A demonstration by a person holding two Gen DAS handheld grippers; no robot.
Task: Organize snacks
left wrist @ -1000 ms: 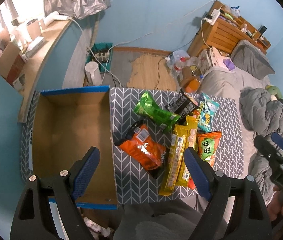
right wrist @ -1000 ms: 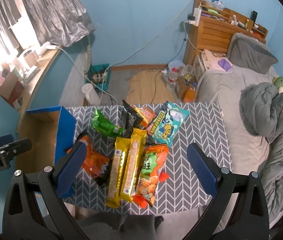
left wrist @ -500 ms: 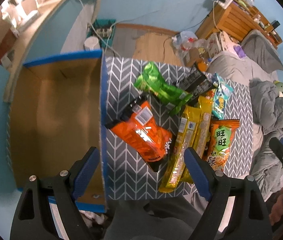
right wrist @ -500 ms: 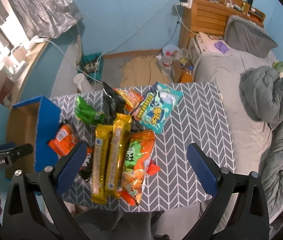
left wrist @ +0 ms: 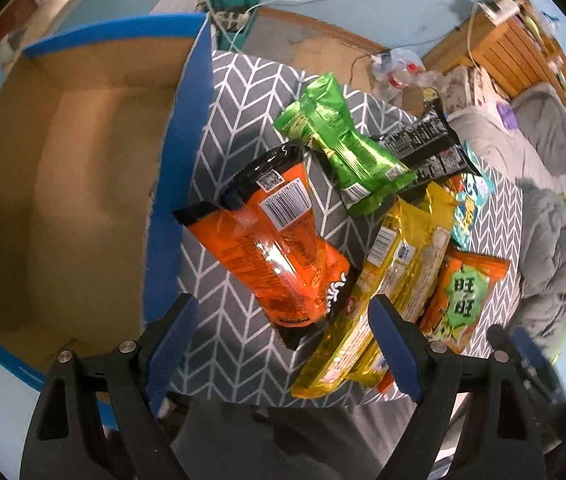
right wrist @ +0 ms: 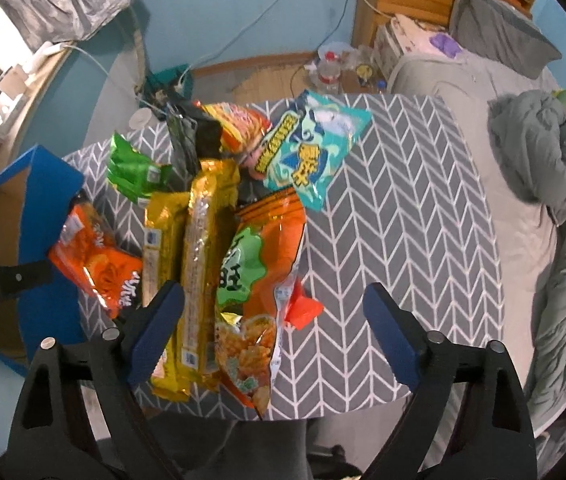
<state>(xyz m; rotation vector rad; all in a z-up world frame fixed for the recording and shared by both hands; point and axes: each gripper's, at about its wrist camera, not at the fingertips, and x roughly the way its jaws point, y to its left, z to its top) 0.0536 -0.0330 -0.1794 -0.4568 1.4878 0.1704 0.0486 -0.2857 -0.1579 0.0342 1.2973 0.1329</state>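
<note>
Several snack bags lie in a heap on the grey chevron table [right wrist: 403, 220]. My left gripper [left wrist: 283, 299] is open just above the orange chip bag [left wrist: 279, 248], its fingers on either side of the bag's near end without touching it. My right gripper [right wrist: 273, 287] hangs over the orange-and-green cracker bag [right wrist: 259, 276] with its jaws closing; the bag lies between the pads and they do not press on it. Two long yellow packs [right wrist: 195, 264] lie beside its left finger. A green bag [left wrist: 339, 144], a black pack [left wrist: 423, 148] and a teal bag [right wrist: 311, 156] lie farther back.
An open cardboard box [left wrist: 179, 128] with blue edges stands against the table's left side, nothing in it. A bed with a grey duvet [right wrist: 563, 208] runs along the right. Cables, bottles and a wooden shelf [right wrist: 411, 0] are on the floor beyond the table.
Both grippers have come down toward the snack heap, which now fills more of each view. The right gripper's fingers stand slightly closer together.
</note>
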